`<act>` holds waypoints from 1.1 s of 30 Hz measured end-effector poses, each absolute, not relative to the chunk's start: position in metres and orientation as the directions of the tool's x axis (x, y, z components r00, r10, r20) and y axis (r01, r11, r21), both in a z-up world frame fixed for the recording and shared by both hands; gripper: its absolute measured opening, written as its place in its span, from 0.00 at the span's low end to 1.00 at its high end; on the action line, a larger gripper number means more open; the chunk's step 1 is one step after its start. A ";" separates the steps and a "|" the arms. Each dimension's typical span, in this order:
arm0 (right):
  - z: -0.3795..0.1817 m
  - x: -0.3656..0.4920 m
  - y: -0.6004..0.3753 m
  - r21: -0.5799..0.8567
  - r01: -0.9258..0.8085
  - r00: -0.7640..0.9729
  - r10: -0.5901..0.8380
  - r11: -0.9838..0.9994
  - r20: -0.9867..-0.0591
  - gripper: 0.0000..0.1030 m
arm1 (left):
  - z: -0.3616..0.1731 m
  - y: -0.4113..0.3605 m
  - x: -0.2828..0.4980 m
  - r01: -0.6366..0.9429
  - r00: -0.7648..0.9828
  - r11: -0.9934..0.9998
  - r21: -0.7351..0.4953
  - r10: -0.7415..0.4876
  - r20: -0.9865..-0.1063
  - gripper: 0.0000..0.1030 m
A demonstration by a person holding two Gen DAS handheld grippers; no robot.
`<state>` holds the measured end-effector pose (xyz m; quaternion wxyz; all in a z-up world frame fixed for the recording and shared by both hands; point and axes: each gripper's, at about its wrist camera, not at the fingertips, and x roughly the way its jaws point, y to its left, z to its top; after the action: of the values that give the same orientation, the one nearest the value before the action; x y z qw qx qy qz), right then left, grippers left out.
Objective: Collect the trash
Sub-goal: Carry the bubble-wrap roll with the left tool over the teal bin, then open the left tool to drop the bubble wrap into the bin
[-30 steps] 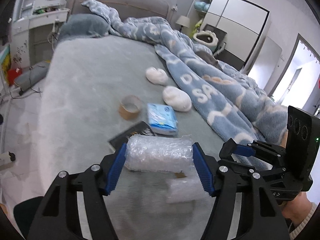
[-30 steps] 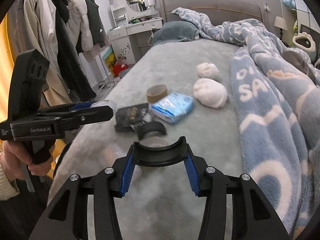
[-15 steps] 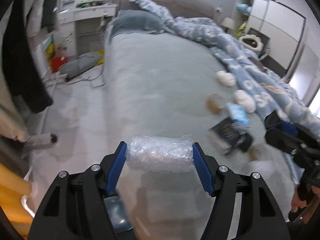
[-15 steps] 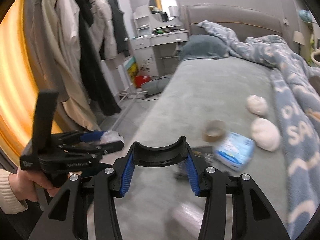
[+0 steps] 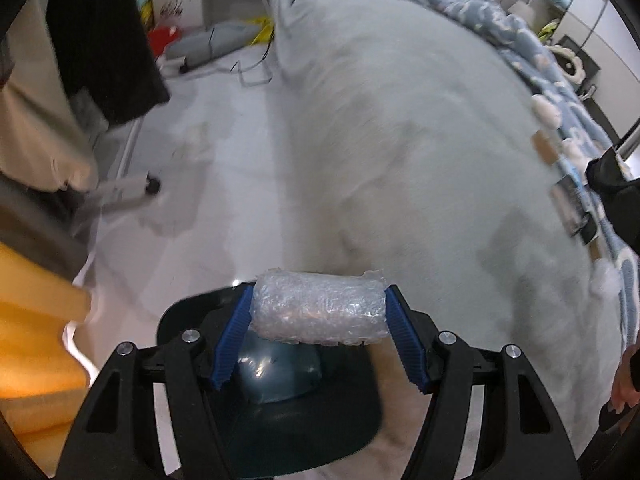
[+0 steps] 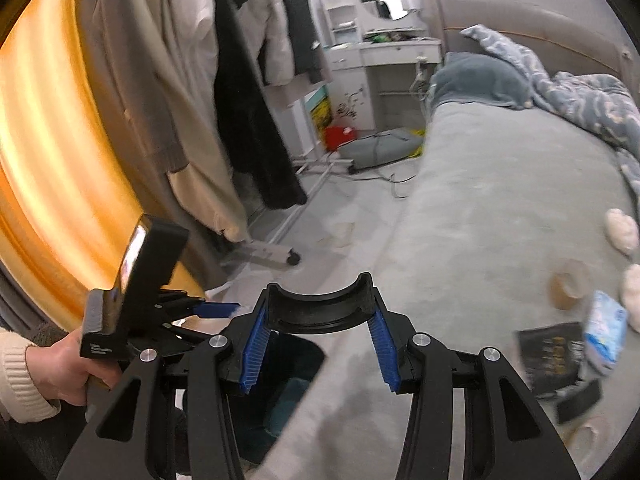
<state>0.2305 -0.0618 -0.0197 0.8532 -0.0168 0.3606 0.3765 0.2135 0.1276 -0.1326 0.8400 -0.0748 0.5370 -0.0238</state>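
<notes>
Directly below your left hand-held gripper [image 5: 320,314], which clamps the bubble-wrap roll [image 5: 320,309] crosswise, sits what looks like the bin [image 5: 276,400]; your right hand-held gripper [image 6: 320,342] pinches a curved black piece [image 6: 320,307].

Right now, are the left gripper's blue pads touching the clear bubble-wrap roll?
Touching. The left wrist view shows both blue pads pressed against the ends of the bubble-wrap roll, which hangs between them above the dark bin.

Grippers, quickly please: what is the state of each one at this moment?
Left gripper: closed on the bubble wrap roll.
Right gripper: closed on a black curved piece.
</notes>
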 end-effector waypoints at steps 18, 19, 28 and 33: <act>-0.068 0.221 0.035 0.231 -0.721 0.298 0.592 0.654 -0.749 0.46 | -0.187 0.197 0.181 -0.120 0.168 0.971 -0.205 -0.184 -0.968 0.79; -0.070 0.220 0.037 0.229 -0.722 0.293 0.588 0.653 -0.754 0.46 | -0.186 0.199 0.179 -0.121 0.172 0.971 -0.208 -0.186 -0.967 0.81; -0.096 0.216 0.058 0.210 -0.739 0.234 0.537 0.640 -0.810 0.46 | -0.165 0.234 0.171 -0.199 0.239 0.959 -0.199 -0.150 -0.959 0.84; -0.110 0.211 0.070 0.180 -0.753 0.203 0.484 0.632 -0.851 0.46 | -0.143 0.252 0.173 -0.229 0.337 0.952 -0.202 -0.118 -0.934 0.83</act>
<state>0.2106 0.0702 -0.1101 0.7629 -0.1391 0.4840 0.4055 0.1726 0.2525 -0.1433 0.8035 -0.1507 0.5749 0.0347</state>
